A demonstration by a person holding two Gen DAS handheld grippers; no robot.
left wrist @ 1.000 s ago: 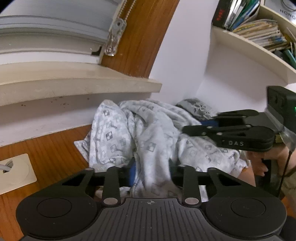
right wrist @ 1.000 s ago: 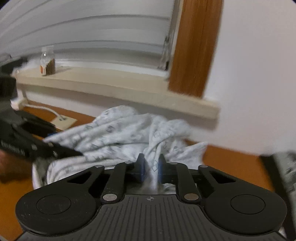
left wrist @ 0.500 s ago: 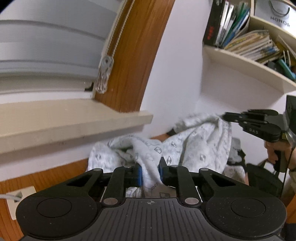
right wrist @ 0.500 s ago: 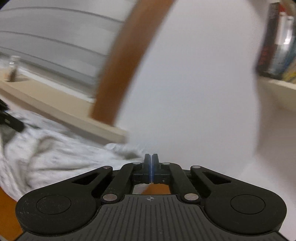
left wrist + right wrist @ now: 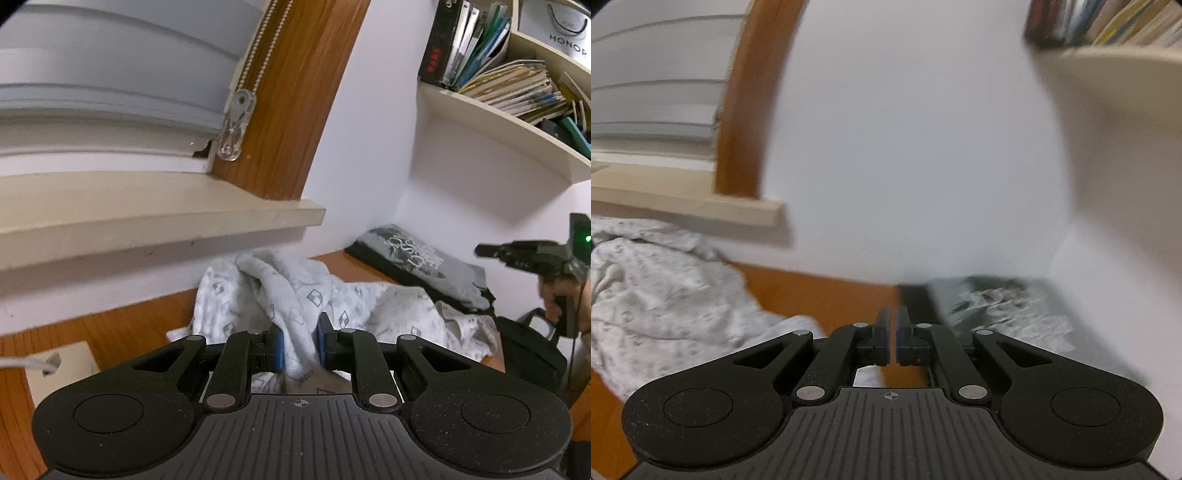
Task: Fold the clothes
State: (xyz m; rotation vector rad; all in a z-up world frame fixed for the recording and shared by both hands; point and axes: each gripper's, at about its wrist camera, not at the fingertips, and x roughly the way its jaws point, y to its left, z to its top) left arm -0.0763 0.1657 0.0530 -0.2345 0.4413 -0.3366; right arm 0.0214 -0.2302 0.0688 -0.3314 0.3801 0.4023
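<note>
A white garment with a small grey square print (image 5: 295,291) lies crumpled on the wooden table below the windowsill. My left gripper (image 5: 300,343) is shut on a fold of it, and the cloth runs down between the blue pads. Far to the right my right gripper (image 5: 491,251) hovers apart from the cloth, held by a hand (image 5: 550,299). In the right wrist view that gripper (image 5: 892,334) is shut to a thin slit with nothing in it. The white garment (image 5: 665,295) lies to its left, blurred.
A folded dark grey printed shirt (image 5: 417,258) lies in the corner against the wall, also visible ahead of the right gripper (image 5: 997,306). A black bag (image 5: 528,354) sits at the right. A book shelf (image 5: 491,118) hangs above, and the windowsill (image 5: 155,218) juts out. A socket plate (image 5: 59,365) lies at left.
The right gripper held the cloth up half a second ago; it has let go and swung right. The garment has dropped onto the table. The left gripper closed on a fold and keeps it.
</note>
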